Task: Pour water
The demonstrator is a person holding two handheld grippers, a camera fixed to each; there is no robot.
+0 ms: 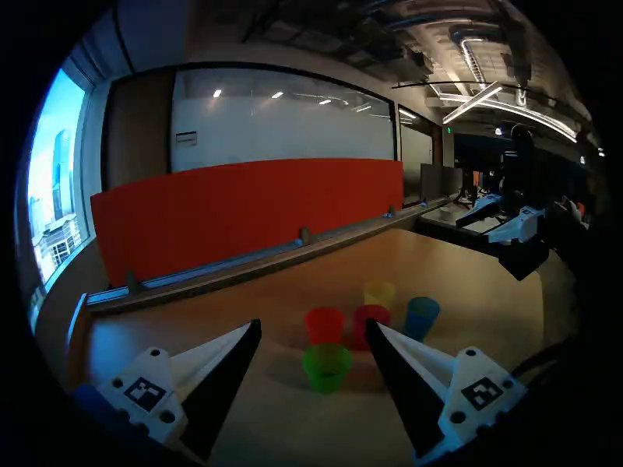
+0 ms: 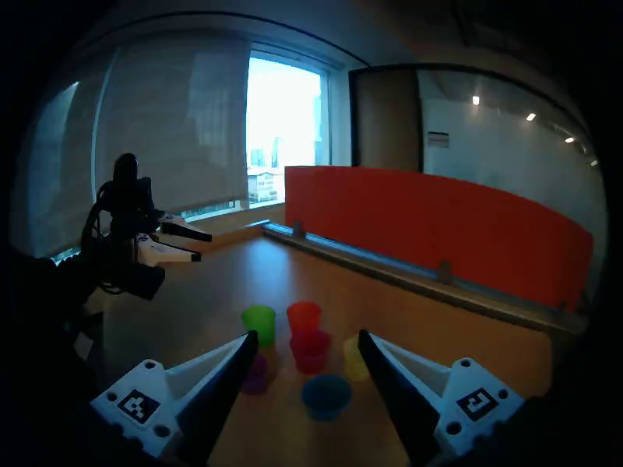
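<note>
**A:** What went down for the left gripper (image 1: 310,327)?

**B:** Jaws spread wide, nothing between them. It hung over the table (image 1: 467,272) with its fingers aimed at the cup cluster.

**A:** Cup positions, left gripper view?

**B:** The green cup (image 1: 325,366) was nearest, low in the gap between the fingers at 6 o'clock. The orange cup (image 1: 324,324) stood just behind it. The red cup (image 1: 374,314) was at 1 o'clock from the green, partly hidden by a fingertip. The yellow cup (image 1: 379,293) stood farther back, and the blue cup (image 1: 421,317) was at 3 o'clock from the red. All were upright and close together.

**A:** And the right gripper (image 2: 307,336)?

**B:** Same: opened wide, gripping nothing, above the table. In the left gripper view it sat out at 3 o'clock, well apart from the cups.

**A:** Its own view of the cluster?

**B:** The red cup stood in the middle of the gap. Around it were orange at 12 o'clock, green at 10, a purple cup (image 2: 255,373) at 8 half behind a finger, blue at 6 and yellow at 3. The left gripper showed out at 9 o'clock, fingers apart.

**A:** Any water?

**B:** Could not tell whether any cup held some. The light was too dim.

**A:** Surroundings?

**B:** An orange partition (image 1: 249,210) ran along the far table edge, with a bright window (image 2: 284,117) beyond it.
</note>
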